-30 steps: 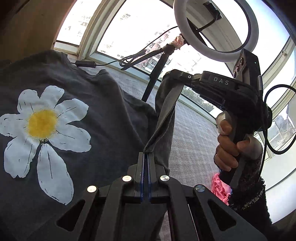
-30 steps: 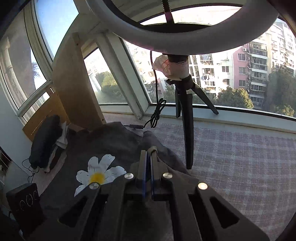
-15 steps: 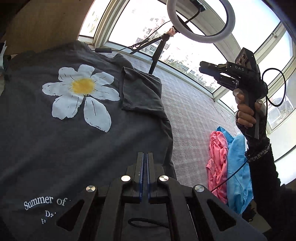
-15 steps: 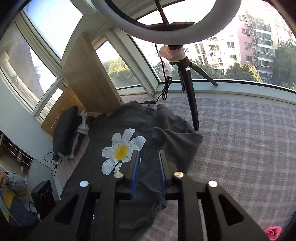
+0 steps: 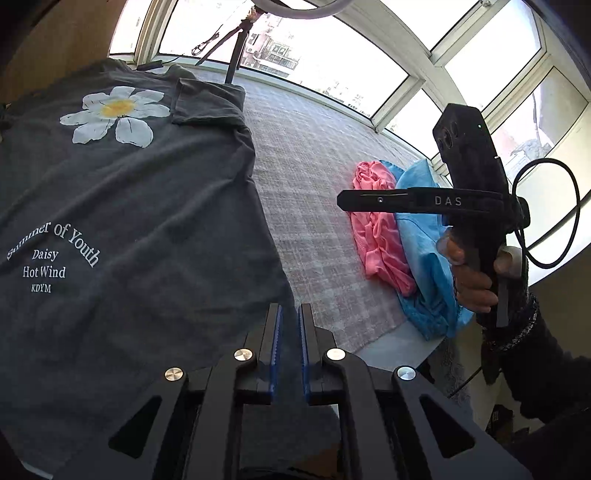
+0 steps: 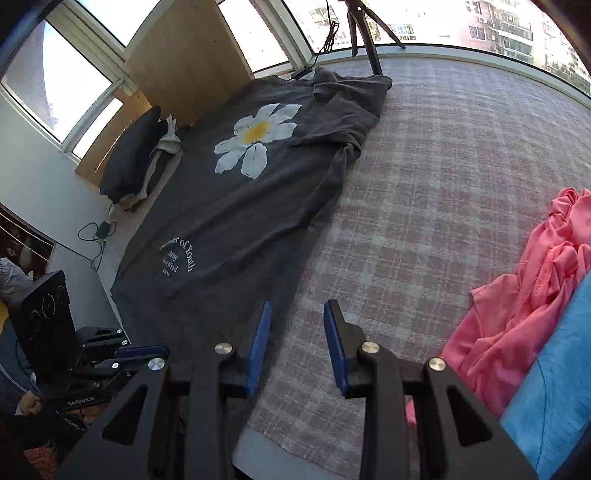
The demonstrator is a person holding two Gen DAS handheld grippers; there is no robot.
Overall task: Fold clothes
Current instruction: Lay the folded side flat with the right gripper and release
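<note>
looking down from both wrists, i see the dark grey t-shirt [image 5: 129,192] spread flat on the checked surface [image 6: 443,184], daisy print [image 5: 114,114] up, its one sleeve [image 5: 207,101] folded in over the chest. my left claw [image 5: 289,314] sits over the shirt's near hem edge, jaws a narrow slit and opening, nothing pinched between the blue pads that i can see. my right claw [image 6: 297,314] hangs over the shirt's side edge where it meets the surface, jaws moderately apart and opening, empty. in the left view my right hand [image 5: 476,273] grips that claw's handle off to the side, above a pink garment [image 5: 376,229] and a blue garment [image 5: 428,251] heaped together near the surface's edge. tripod [image 6: 364,33] stands by the window past the shirt's collar end. pillow [image 6: 133,155] lies beside the shirt's far side.
</note>
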